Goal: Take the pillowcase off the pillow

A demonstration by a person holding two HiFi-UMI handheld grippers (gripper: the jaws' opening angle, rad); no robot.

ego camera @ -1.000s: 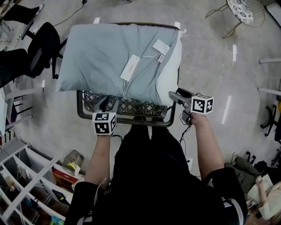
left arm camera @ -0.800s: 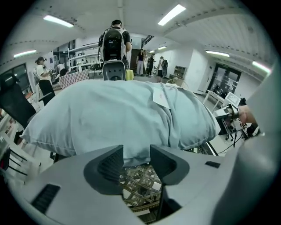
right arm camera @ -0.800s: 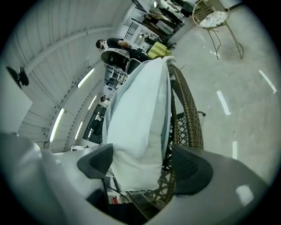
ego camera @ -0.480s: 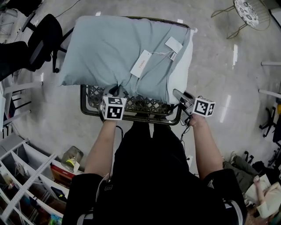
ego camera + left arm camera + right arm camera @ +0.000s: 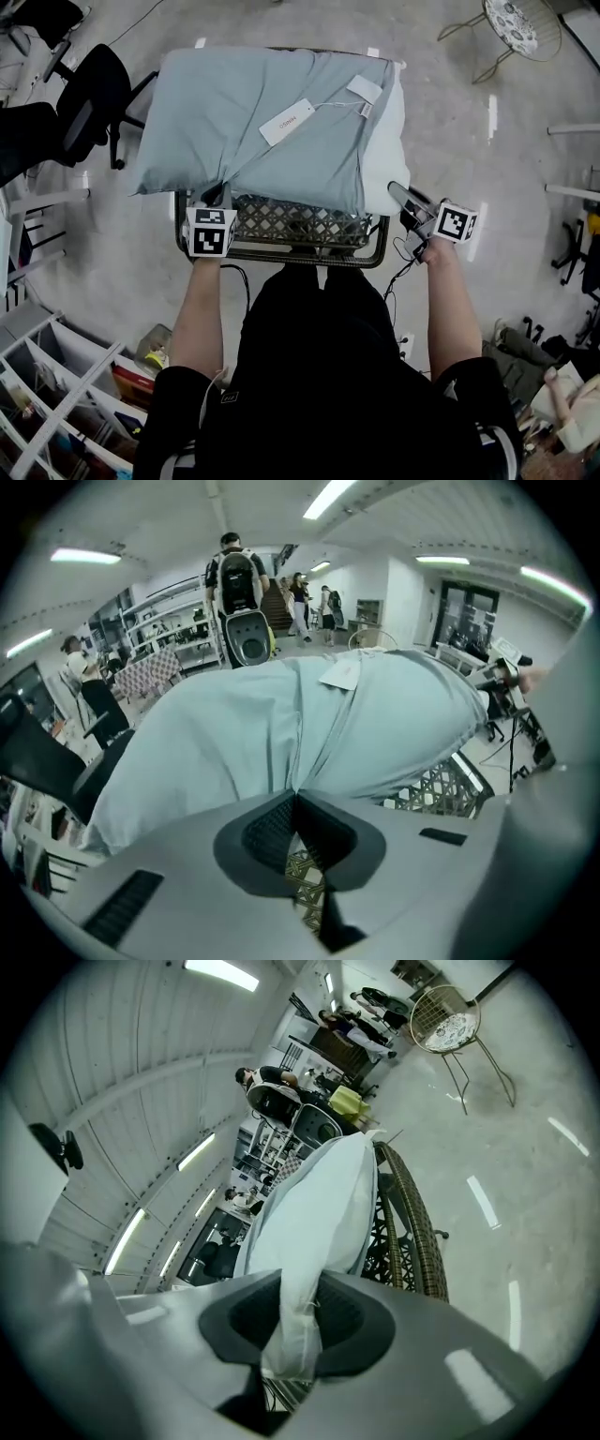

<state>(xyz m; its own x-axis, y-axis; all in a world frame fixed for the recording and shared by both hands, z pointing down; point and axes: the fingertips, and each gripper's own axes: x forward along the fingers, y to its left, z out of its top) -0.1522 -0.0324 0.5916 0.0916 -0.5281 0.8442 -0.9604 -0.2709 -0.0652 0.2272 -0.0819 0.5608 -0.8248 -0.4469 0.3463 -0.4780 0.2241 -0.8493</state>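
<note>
Head view: left gripper [image 5: 216,194] fingers pinch the pillowcase [image 5: 262,112]; right gripper [image 5: 394,188] fingers have just closed onto the pillow [image 5: 398,127]. Next, probably, pull the two apart.

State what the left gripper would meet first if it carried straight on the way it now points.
The pale blue pillowcase: the left gripper, whose jaws have just been closing, is shut on a fold of it. Going on, it would probably press into the pillow inside.
</note>
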